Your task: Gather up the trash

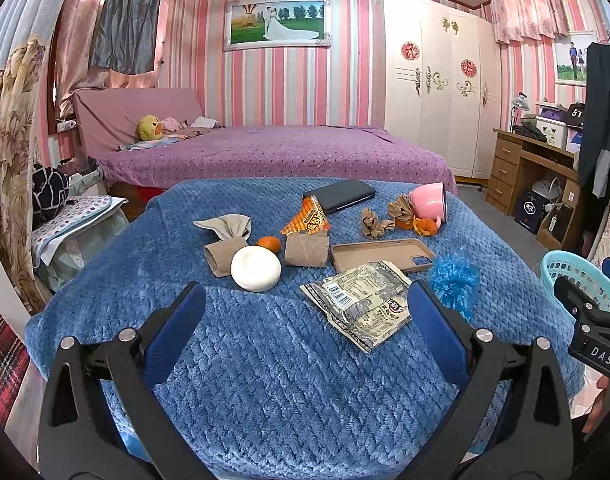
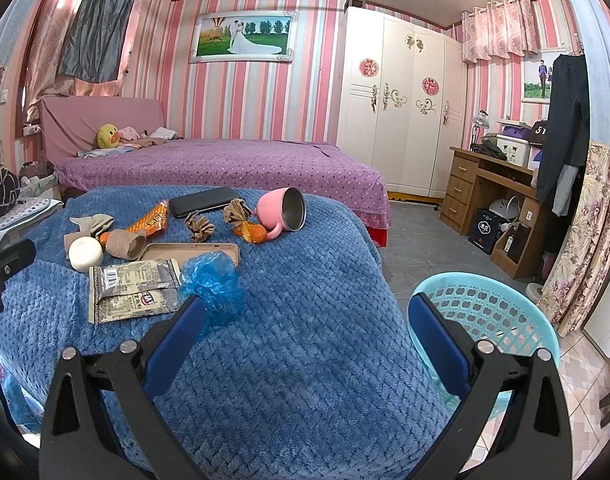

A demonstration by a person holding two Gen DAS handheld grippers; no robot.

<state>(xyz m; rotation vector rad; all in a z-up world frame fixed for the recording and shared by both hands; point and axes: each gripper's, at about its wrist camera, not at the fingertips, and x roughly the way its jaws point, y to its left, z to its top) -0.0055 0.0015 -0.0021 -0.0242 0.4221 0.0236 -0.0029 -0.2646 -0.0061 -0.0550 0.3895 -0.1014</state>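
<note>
Trash lies on a blue blanket: a grey snack wrapper, a crumpled blue plastic bag, two cardboard tubes, an orange wrapper, brown paper wads and orange peel. My left gripper is open and empty, hovering before the wrapper. My right gripper is open and empty, just right of the blue bag. A light-blue basket stands on the floor to the right; the wrapper shows in the right wrist view.
Also on the blanket: a white round soap-like lump, a tangerine, a tan phone case, a black phone, a tipped pink mug and a folded cloth. A purple bed is behind, a desk right.
</note>
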